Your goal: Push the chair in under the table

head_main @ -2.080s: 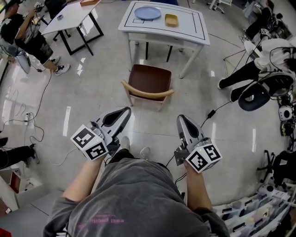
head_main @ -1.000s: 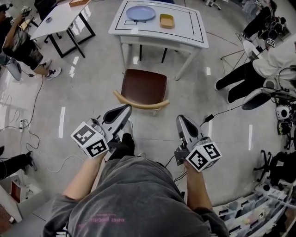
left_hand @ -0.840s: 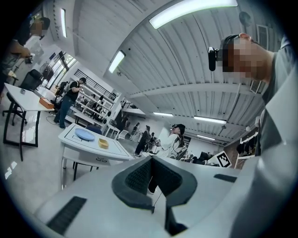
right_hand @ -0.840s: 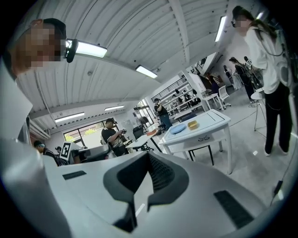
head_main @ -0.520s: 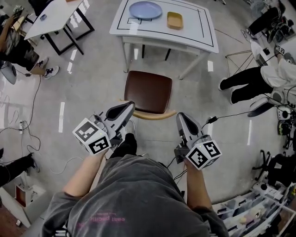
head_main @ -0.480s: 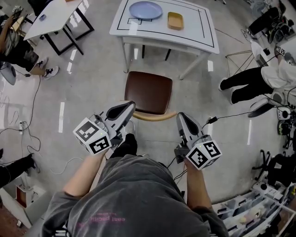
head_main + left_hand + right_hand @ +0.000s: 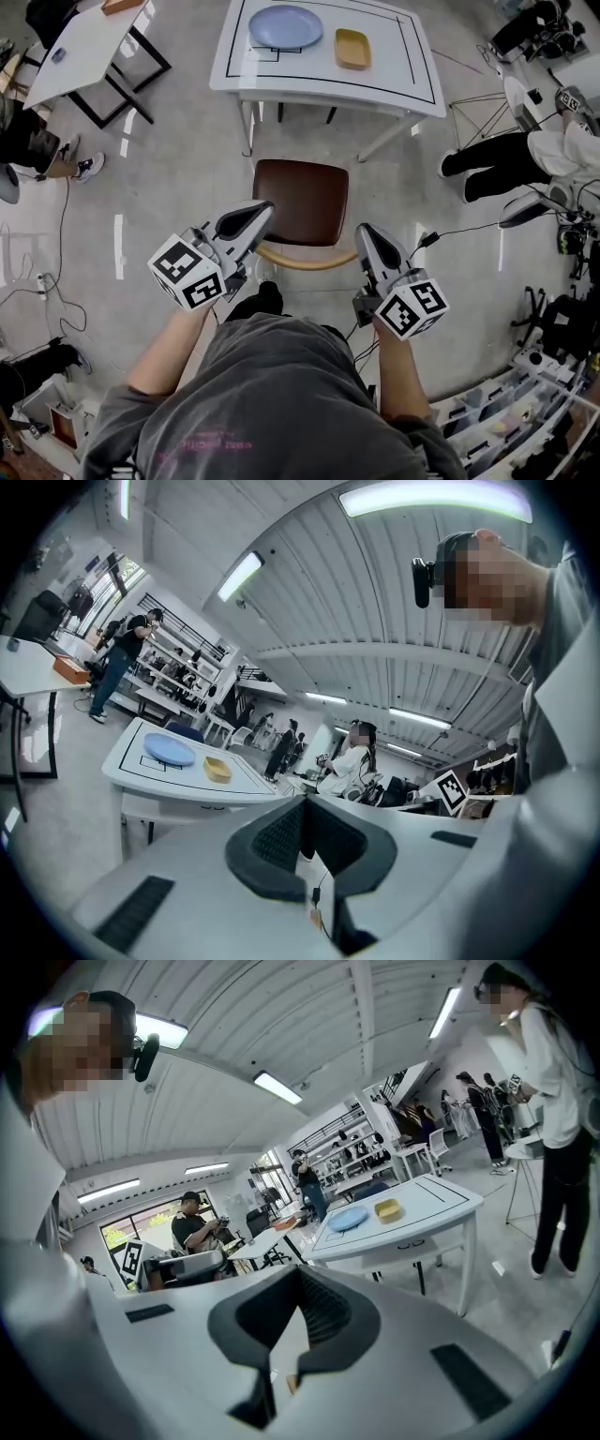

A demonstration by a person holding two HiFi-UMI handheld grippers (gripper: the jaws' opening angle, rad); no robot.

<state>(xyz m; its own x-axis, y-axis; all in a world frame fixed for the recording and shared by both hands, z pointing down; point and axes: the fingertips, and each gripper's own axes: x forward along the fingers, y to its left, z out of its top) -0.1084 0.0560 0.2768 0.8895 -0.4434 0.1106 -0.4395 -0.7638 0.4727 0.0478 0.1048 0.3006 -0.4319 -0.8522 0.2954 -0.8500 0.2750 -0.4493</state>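
**Both jaws clenched, chair still out from the table**

Your left gripper has its jaws pressed together with nothing between them. Your right gripper is the same, pads closed on nothing.

In the head view, the left tip sits over the near left corner of the chair, where the curved wooden backrest begins. The right tip lies just beside the backrest's right end. You cannot tell whether either tip touches the wood. Both grippers point away from you, toward the table.

The chair stands between you and the table, backrest on your side, brown seat facing the table. The seat's far edge is close to the table's near legs, but the whole seat is still out in the open, not under the top.

On the table a blue plate lies at the far left, with a yellow dish just right of it. A cable runs across the floor right of the chair. A person is at the far right. A second table stands far left.
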